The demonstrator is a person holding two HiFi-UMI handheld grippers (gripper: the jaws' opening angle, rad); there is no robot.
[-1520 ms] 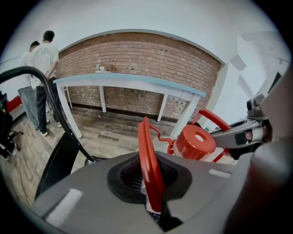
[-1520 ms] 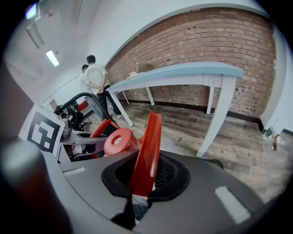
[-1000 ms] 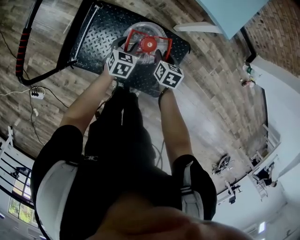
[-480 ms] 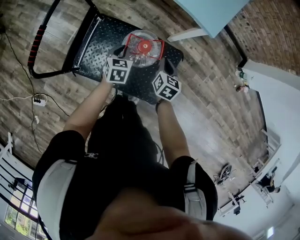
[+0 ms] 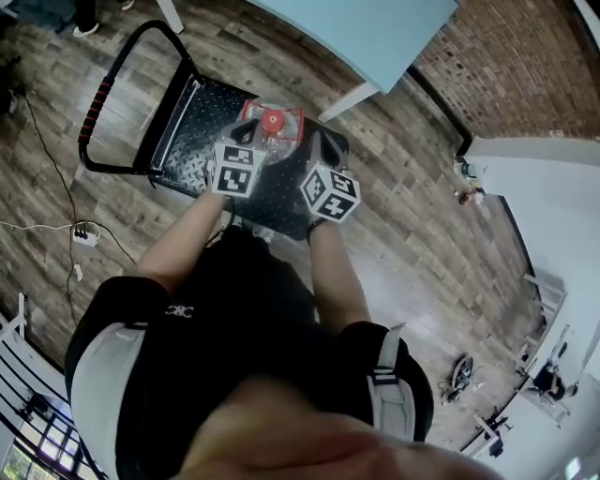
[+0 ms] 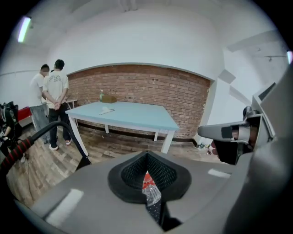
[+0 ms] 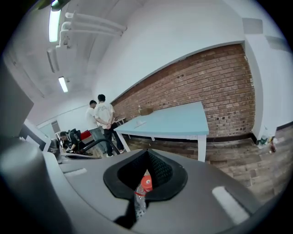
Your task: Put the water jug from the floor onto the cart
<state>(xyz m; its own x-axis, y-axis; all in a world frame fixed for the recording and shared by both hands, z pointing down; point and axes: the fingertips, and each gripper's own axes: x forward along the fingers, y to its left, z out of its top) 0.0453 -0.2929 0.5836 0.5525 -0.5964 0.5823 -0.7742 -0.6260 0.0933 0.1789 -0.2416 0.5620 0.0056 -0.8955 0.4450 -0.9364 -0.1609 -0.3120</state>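
Note:
The clear water jug [image 5: 273, 128] with its red cap and red handle stands upright on the black cart deck [image 5: 183, 141]. Both grippers hang above its near side, apart from it. My left gripper [image 5: 246, 134] is shut with nothing held, and so is my right gripper [image 5: 322, 150]. In the left gripper view the jaws [image 6: 147, 157] meet, and only a sliver of the jug [image 6: 147, 183] shows through the notch below them. The right gripper view is the same: shut jaws [image 7: 147, 155] with the jug's red cap [image 7: 146, 182] beneath.
The cart's push handle with a red grip [image 5: 97, 108] rises at its left end. A light blue table [image 5: 366, 28] stands just beyond the cart, in front of a brick wall. A power strip and cables [image 5: 84, 234] lie on the wooden floor at left. Two people [image 6: 51, 93] stand by the table.
Both grippers have lifted up and away from the jug, which stays on the cart. The camera has risen too, so cart and jug look smaller.

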